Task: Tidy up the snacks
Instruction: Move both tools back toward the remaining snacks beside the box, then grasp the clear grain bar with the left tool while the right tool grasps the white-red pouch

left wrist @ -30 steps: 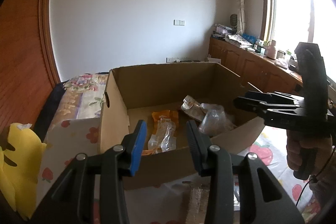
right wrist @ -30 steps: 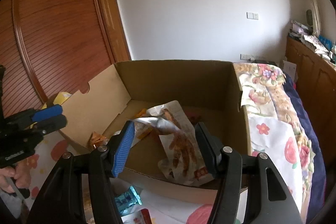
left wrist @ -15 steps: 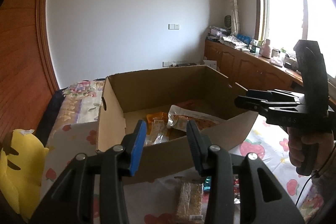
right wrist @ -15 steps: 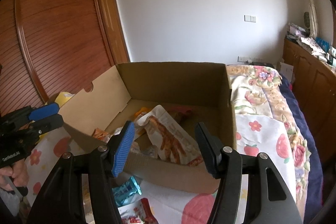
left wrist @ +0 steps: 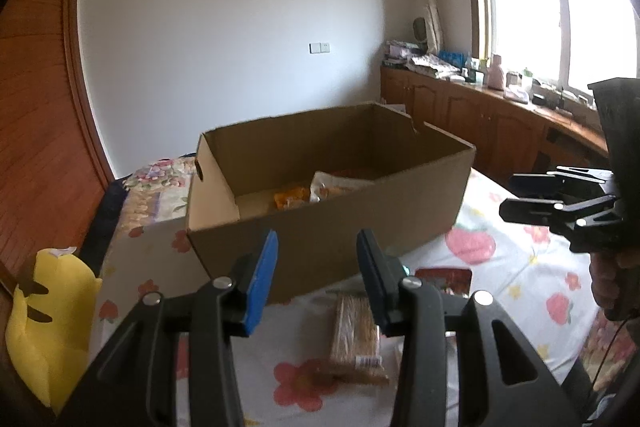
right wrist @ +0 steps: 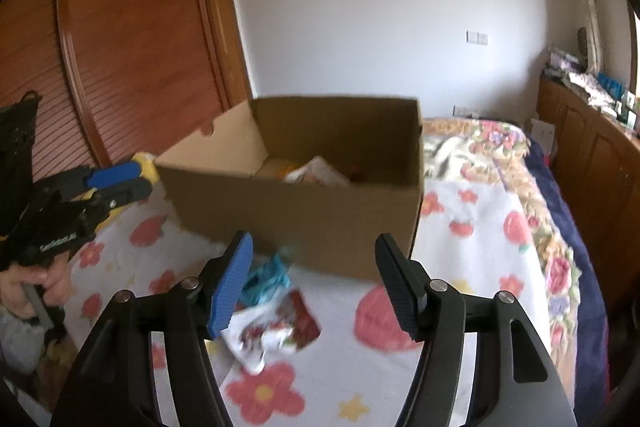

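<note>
The snacks are split between two places. Some already lie inside the cardboard box [left wrist: 332,195], where an orange packet [left wrist: 290,197] and a pale bag [left wrist: 340,185] show above the near wall. Others lie loose on the flowered bedspread [right wrist: 472,227] in front of the box: a wrapped cracker bar [left wrist: 356,335], a red-and-white packet [right wrist: 276,331] and a teal wrapper [right wrist: 266,277].

Both tools are empty. The left gripper [left wrist: 316,279] hangs over the cracker bar with its jaws apart, and the right gripper [right wrist: 316,283] hovers above the red-and-white and teal snacks, jaws wide apart too.

This looks like the pause between loads: the next move calls for lowering onto one loose packet, closing on it and carrying it over the near wall.

The box's near wall hides most of its contents, and the right view is blurred, so the packet prints cannot be read. A yellow plush toy [left wrist: 52,323] is cut off at the left edge.
</note>
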The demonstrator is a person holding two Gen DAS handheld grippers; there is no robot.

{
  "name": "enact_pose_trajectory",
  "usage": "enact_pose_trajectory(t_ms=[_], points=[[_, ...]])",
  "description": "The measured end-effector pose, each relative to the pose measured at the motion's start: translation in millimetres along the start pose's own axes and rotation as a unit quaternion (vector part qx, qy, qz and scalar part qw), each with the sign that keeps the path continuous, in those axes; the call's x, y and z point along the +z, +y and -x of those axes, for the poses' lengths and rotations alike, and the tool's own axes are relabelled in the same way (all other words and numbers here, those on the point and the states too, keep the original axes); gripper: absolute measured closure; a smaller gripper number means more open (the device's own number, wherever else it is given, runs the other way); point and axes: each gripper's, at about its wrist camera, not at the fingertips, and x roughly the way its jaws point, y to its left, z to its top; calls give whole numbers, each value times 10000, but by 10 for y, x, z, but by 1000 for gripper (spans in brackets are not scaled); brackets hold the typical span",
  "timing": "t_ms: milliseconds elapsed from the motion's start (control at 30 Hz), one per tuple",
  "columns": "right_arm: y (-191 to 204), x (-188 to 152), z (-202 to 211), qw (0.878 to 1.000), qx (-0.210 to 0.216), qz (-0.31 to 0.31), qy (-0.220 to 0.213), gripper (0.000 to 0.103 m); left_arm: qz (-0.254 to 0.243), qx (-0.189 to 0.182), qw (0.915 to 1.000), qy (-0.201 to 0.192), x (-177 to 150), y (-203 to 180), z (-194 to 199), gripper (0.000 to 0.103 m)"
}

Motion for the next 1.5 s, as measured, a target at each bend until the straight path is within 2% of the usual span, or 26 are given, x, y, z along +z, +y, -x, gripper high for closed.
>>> enact_pose_trajectory(t_ms=[333,533,733,1233,1500], points=[[140,-459,-324,9983,50,-136,569,36,-110,-277,9978,584,-428,-241,-214,58],[81,-518,-533,9958,56,-274,866,36,-209,-317,9940,1027,-586,-374,-409,57],[71,-503,-636,9949,139,-364,927,36,-218,-326,9905,1317,-655,-404,-556,55],[-18,-570,-818,9899,185,-522,1305,36,-514,-114,9889,1390,-639,-557,-647,47],[59,-569,-844,9904,73,-341,1334,35,-255,-104,9882,1504,-558,-457,-756,47]])
